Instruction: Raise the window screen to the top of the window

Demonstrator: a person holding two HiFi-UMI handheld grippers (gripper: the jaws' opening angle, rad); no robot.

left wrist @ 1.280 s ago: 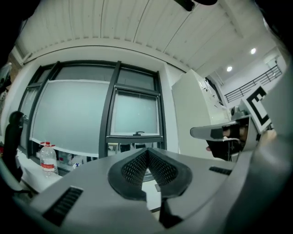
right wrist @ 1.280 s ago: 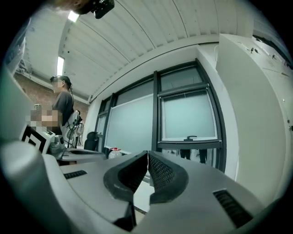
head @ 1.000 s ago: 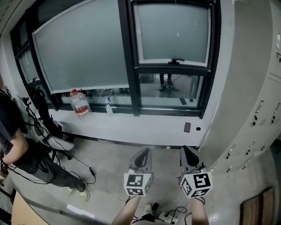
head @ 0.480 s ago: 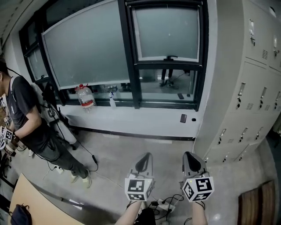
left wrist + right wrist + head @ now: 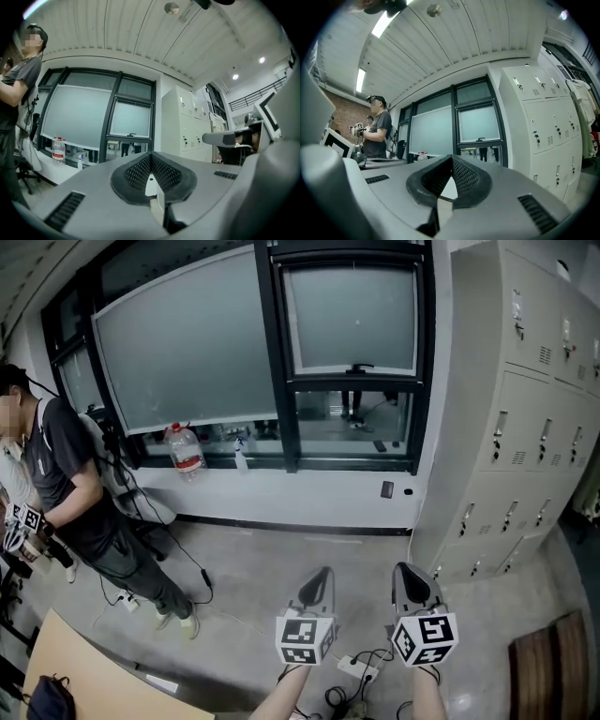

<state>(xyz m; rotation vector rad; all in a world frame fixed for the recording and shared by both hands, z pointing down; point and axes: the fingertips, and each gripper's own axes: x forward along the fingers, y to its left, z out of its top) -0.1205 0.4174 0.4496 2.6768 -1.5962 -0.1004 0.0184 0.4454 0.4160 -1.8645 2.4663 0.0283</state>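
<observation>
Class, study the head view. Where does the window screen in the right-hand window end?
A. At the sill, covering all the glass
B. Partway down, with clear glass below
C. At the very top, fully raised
B: the window screen ends at its handle bar, and clear glass shows beneath it.

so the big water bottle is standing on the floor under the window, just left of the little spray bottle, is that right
Not quite. The water bottle stands on the windowsill, not on the floor, as the head view shows. The rest holds: it is just left of the little spray bottle.
</observation>
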